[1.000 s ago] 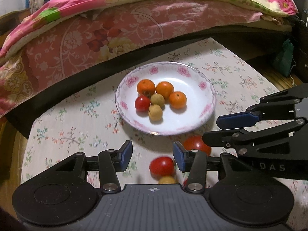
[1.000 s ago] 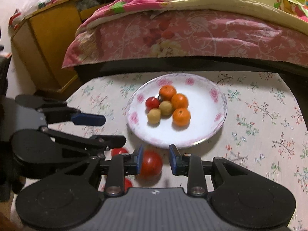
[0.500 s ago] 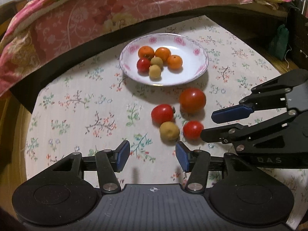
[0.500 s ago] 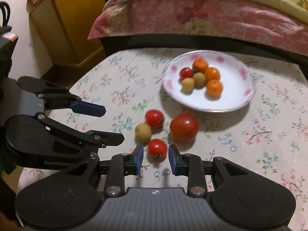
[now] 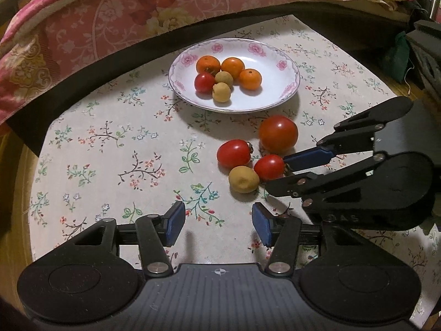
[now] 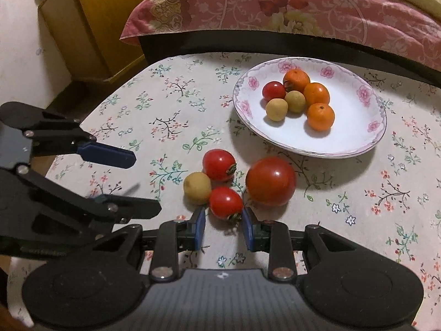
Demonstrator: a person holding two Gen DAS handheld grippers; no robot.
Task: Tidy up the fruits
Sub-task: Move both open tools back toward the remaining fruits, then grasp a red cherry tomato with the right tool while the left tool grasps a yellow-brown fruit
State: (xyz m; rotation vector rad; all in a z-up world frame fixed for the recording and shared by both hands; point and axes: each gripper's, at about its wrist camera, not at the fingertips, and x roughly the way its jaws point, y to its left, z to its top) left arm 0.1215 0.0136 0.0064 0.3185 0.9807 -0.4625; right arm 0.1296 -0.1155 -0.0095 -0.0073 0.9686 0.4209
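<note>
A white flowered plate (image 5: 288, 93) (image 6: 352, 127) holds three oranges, one small tomato and two tan fruits. In front of it on the cloth lie a big tomato (image 5: 278, 133) (image 6: 270, 180), a medium tomato (image 5: 233, 154) (image 6: 217, 164), a small tomato (image 5: 268, 167) (image 6: 224, 201) and a tan fruit (image 5: 244, 179) (image 6: 197, 187). My right gripper (image 6: 223, 222) (image 5: 275, 175) has its jaws drawn in to a narrow gap, tips at the small tomato's near side, not clamping it. My left gripper (image 5: 217, 220) (image 6: 147, 184) is open over bare cloth, short of the tan fruit.
The round table wears a floral cloth (image 5: 110, 143). A bed with a pink quilt (image 5: 124, 22) runs along its far side. A yellow wooden cabinet (image 6: 91, 27) stands at the left in the right wrist view. The table's edge curves close on the left.
Both grippers pulled back from the plate, bringing the loose fruits into full view. The right gripper then sank onto the small tomato. The left jaws spread slightly wider.
</note>
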